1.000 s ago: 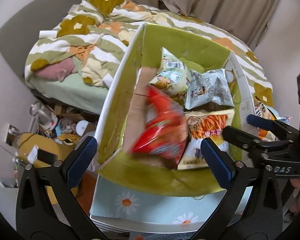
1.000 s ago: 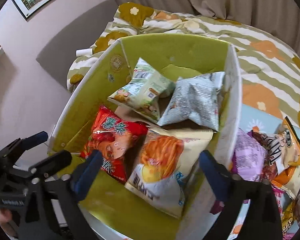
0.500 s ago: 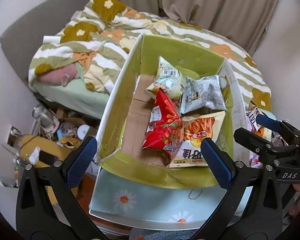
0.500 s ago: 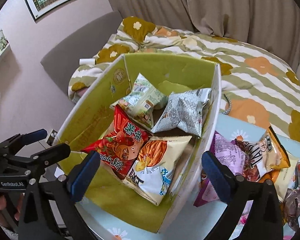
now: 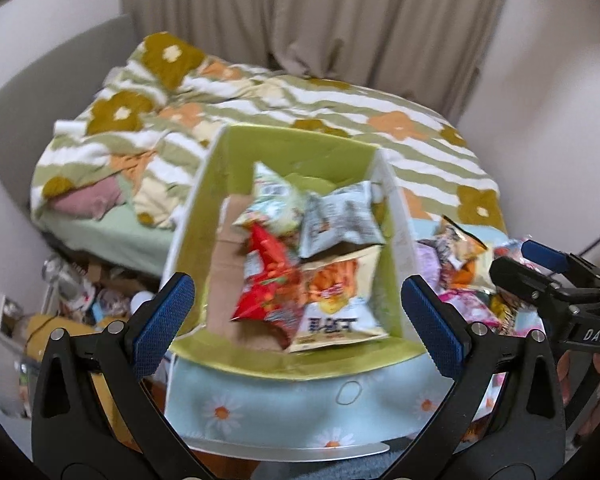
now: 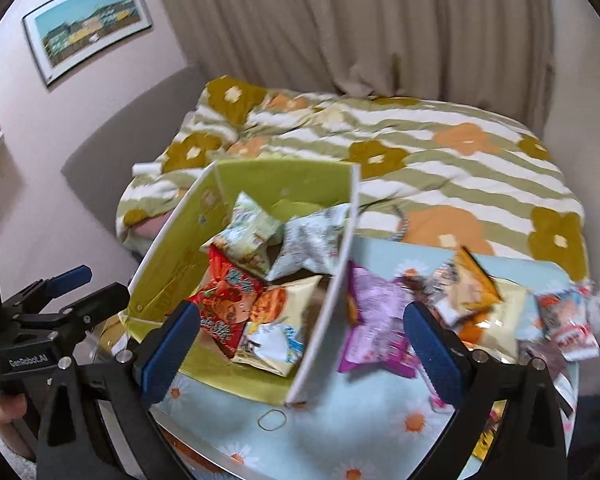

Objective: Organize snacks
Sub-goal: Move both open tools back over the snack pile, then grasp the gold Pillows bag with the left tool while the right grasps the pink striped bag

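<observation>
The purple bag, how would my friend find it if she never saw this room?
Start at the big green box on the daisy tablecloth by the bed. Just outside the box's white right wall lies a heap of loose snacks, and the purple bag is the one nearest that wall. It is the only purple, shiny one; the bag beside it is orange.

The open green-lined cardboard box [image 6: 180, 268] stood on the daisy-print round table [image 6: 340, 420]. Four crinkled foil snack bags [image 5: 320, 264] lay inside it; more loose snack packets [image 6: 472, 304] lay right of it, the flower-patterned striped quilt [image 6: 440, 152] behind.
</observation>
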Demonstrator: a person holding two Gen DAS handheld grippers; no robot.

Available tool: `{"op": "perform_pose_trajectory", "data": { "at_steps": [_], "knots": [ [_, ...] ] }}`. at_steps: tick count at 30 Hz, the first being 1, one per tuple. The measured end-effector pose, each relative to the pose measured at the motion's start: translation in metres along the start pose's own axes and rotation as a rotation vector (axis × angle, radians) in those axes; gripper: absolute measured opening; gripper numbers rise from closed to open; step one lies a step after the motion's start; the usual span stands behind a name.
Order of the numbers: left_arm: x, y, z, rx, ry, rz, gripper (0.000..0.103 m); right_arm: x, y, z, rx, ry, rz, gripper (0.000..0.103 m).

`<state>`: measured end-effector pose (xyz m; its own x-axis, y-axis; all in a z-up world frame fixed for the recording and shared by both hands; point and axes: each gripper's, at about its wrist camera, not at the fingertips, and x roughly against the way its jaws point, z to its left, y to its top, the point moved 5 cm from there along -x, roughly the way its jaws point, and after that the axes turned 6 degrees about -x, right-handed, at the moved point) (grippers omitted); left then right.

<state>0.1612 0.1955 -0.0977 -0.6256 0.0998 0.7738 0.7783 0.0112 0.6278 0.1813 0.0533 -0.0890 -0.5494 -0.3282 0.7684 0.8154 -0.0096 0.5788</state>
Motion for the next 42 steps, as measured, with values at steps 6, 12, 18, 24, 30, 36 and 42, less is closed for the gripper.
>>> {"op": "perform_pose_trajectory", "data": {
  "at_steps": [6, 12, 18, 24, 30, 36, 42],
  "knots": [
    [-0.011, 0.005, -0.05, -0.09, -0.101, 0.02, 0.103, 0.035, -0.013, -0.047, -0.103, -0.101, -0.043, 0.101],
    [-0.022, 0.004, -0.119, -0.201, -0.184, 0.043, 0.103, 0.073, -0.04, -0.115, -0.212, -0.196, -0.079, 0.101],
    [-0.036, -0.003, -0.193, -0.274, -0.26, 0.08, 0.103, 0.095, -0.07, -0.179, -0.295, -0.263, -0.062, 0.101],
    [-0.063, -0.018, -0.265, -0.342, -0.317, 0.146, 0.103, 0.106, -0.103, -0.232, -0.33, -0.293, -0.034, 0.101],
    [-0.099, -0.044, -0.322, -0.415, -0.349, 0.221, 0.103, 0.095, -0.133, -0.267, -0.364, -0.265, 0.007, 0.101],
    [-0.138, -0.071, -0.361, -0.471, -0.377, 0.295, 0.103, 0.074, -0.158, -0.284, -0.362, -0.251, 0.042, 0.101],
    [-0.17, -0.091, -0.381, -0.509, -0.379, 0.31, 0.092, 0.053, -0.173, -0.291, -0.354, -0.255, 0.044, 0.101]
  ]
}}
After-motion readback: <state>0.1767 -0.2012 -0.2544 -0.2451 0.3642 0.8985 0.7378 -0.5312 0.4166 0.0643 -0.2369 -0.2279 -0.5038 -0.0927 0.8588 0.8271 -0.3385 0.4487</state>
